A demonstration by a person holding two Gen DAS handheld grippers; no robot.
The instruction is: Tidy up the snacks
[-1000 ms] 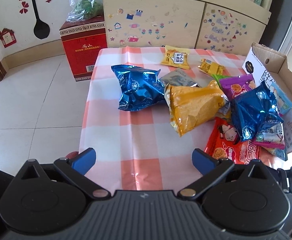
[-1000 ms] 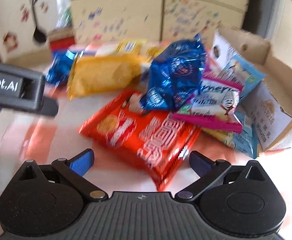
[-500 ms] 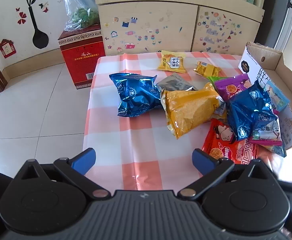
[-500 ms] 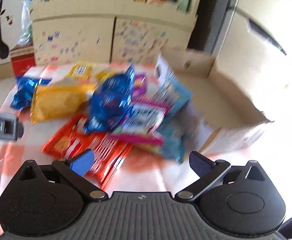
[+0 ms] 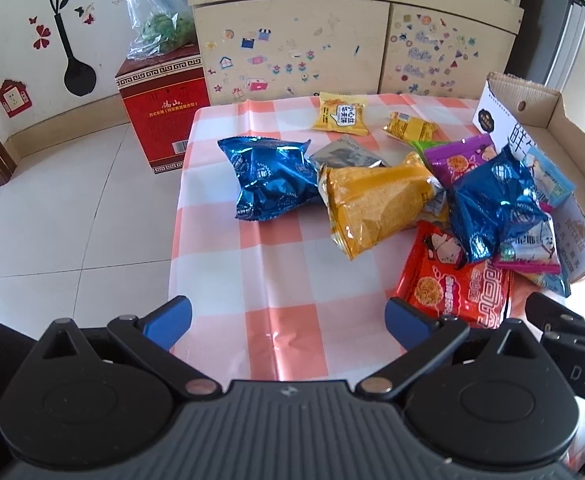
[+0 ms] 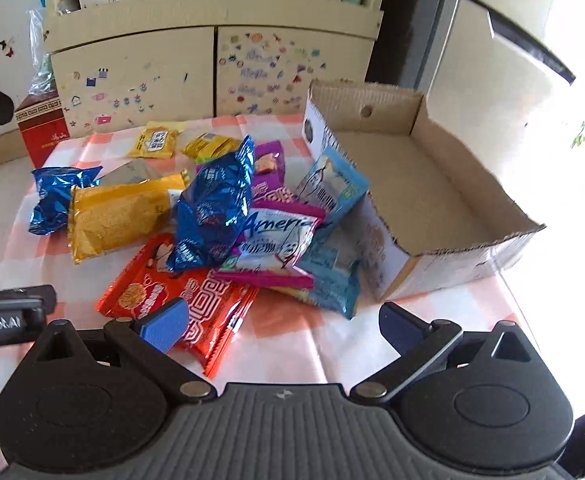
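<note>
Several snack bags lie heaped on the checked tablecloth (image 5: 284, 280): a blue foil bag (image 5: 270, 180), a yellow bag (image 5: 380, 204), a second blue bag (image 6: 212, 212), a red noodle pack (image 6: 180, 300), a pink-edged pack (image 6: 276, 244) and a light blue pack (image 6: 332, 188) leaning on the cardboard box (image 6: 444, 184). The box holds nothing. My left gripper (image 5: 288, 318) hovers open over the table's near edge. Near the red pack, my right gripper (image 6: 282, 324) stands open, with nothing between its fingers.
Two small yellow packets (image 5: 342, 116) lie at the table's far side. A red carton (image 5: 162, 112) with a plastic bag on top stands on the tiled floor beyond. A stickered cabinet (image 5: 332, 52) runs behind the table. Bright window at the right.
Both grippers have drawn back and risen, so more of the table and the box's inside shows. The right view has swung right toward the box. No snack has moved.
</note>
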